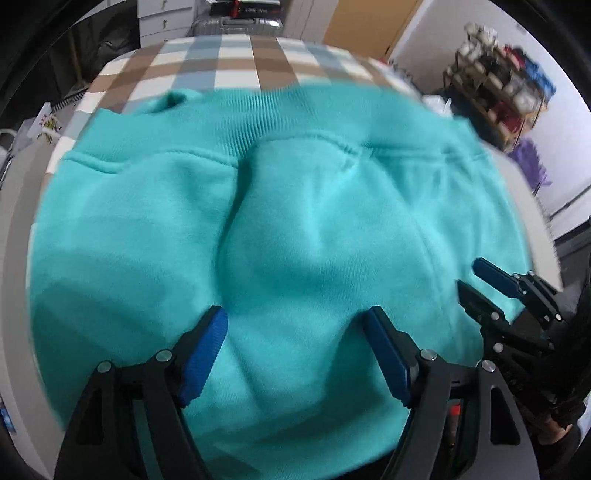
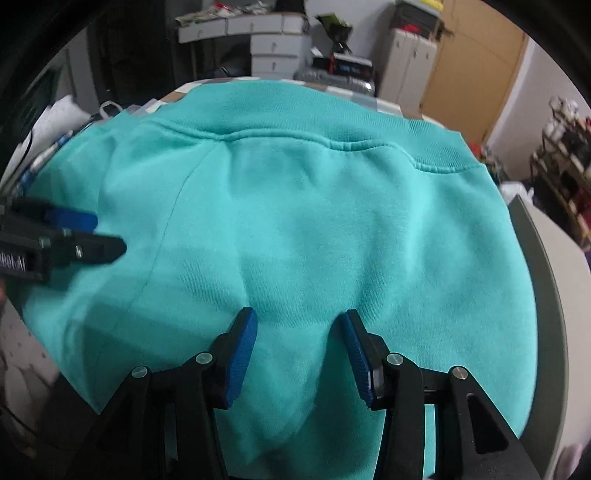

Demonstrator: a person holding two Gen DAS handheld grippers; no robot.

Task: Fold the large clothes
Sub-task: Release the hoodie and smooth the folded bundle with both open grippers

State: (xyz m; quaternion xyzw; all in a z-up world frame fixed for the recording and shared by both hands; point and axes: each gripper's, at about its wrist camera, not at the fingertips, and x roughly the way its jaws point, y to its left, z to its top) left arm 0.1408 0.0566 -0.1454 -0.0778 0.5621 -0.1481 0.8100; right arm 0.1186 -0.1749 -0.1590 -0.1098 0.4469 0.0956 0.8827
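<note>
A turquoise sweatshirt lies spread and rumpled on the table, its ribbed band at the far side. My left gripper hovers open over the near part of it, blue pads wide apart, with nothing pinched. At the right edge of that view my right gripper reaches over the cloth. In the right wrist view the sweatshirt fills the frame. My right gripper stands open above a soft ridge of fabric that its pads do not press. The left gripper shows at the left.
A checked tablecloth covers the far end of the table. The grey table edge runs on the right. Behind stand a suitcase, white drawers and a cluttered shelf rack.
</note>
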